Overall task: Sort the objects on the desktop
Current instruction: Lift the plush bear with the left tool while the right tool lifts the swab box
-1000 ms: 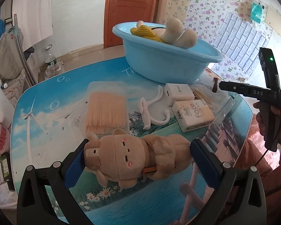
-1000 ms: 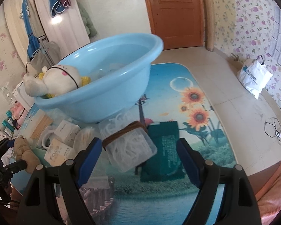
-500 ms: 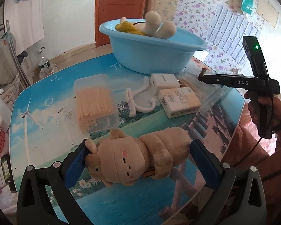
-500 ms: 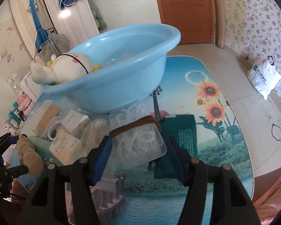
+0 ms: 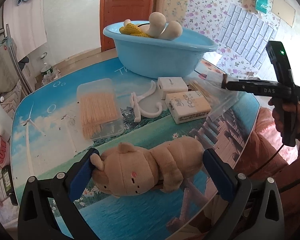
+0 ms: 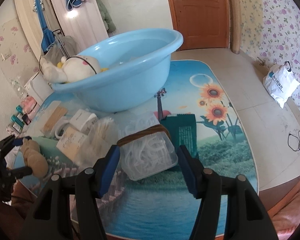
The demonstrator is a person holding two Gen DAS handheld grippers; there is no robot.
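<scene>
My left gripper (image 5: 148,168) is shut on a tan plush bear (image 5: 148,170), held lengthwise above the near edge of the table; it also shows in the right wrist view (image 6: 33,160). My right gripper (image 6: 148,166) is shut on a clear plastic box of white floss picks (image 6: 148,154) with a brown band, lifted slightly off the table. A light blue basin (image 5: 160,58) stands at the far side and holds a white plush toy (image 6: 78,68) and a yellow item (image 5: 133,30).
On the picture-printed table (image 5: 50,100) lie a clear toothpick box (image 5: 99,108), a white hook (image 5: 146,104), a white charger (image 5: 171,85), a "Force" carton (image 5: 188,106), a bag of cotton swabs (image 6: 102,132) and a dark green packet (image 6: 182,132).
My right gripper closed on the floss-pick box and raised it. My left gripper lifted the plush bear and drew it back from the table's objects.
</scene>
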